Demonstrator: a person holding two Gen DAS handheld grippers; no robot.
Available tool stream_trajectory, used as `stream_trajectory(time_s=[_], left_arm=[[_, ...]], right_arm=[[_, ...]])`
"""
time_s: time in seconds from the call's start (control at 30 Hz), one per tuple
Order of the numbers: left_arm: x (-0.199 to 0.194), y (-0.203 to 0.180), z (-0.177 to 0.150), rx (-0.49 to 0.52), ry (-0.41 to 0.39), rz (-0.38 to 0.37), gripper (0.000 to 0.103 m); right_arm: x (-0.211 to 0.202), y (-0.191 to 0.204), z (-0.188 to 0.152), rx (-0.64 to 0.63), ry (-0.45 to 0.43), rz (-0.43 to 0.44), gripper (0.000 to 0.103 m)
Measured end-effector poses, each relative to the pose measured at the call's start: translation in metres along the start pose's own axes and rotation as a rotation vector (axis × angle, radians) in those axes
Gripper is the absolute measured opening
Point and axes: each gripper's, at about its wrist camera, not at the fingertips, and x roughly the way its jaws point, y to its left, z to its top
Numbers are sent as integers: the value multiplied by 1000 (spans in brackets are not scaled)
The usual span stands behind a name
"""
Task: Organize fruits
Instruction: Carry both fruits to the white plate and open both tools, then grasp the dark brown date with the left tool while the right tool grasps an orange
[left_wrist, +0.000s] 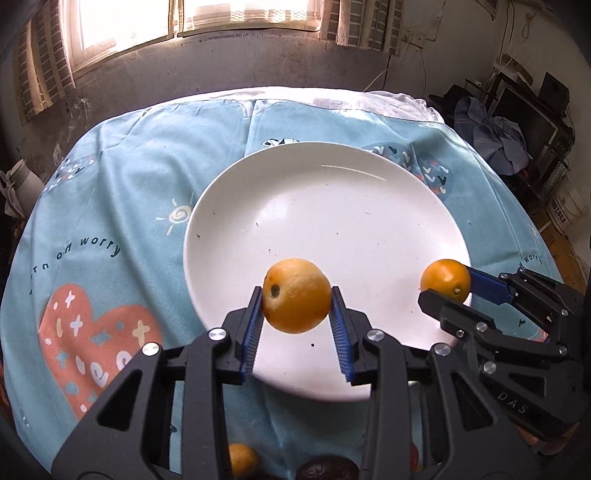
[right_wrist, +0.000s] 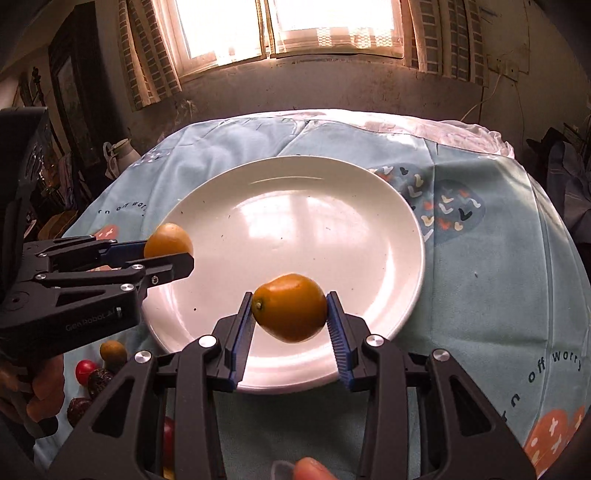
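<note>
A large white plate (left_wrist: 332, 206) lies on the blue patterned tablecloth; it also shows in the right wrist view (right_wrist: 295, 206) and holds nothing. My left gripper (left_wrist: 297, 299) is shut on a small orange fruit (left_wrist: 297, 295) above the plate's near rim. My right gripper (right_wrist: 290, 306) is shut on a second orange fruit (right_wrist: 290, 306) above the plate's near edge. The right gripper (left_wrist: 448, 286) with its fruit (left_wrist: 445, 280) shows at the plate's right rim in the left view. The left gripper (right_wrist: 173, 251) with its fruit (right_wrist: 168, 240) shows at the plate's left rim in the right view.
More fruits lie on the cloth near the front edge: an orange one (right_wrist: 113, 350), a red one (right_wrist: 85, 370) and dark wrinkled ones (right_wrist: 99, 380). An orange fruit (left_wrist: 242, 459) and a dark one (left_wrist: 327, 469) show under my left gripper. Cluttered shelves (left_wrist: 524, 122) stand at the right.
</note>
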Motion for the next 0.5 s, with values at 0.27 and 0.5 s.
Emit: stream_trajectory(time_s=[0.27,0.5], left_arm=[[-12,4,-5,15,-34,31,87],[-89,2,-72,41,-95,54,90]], right_arm=[[-13,10,-3,-55,13,-20,64],[-101,16,-65,-35,-61,-17,64]])
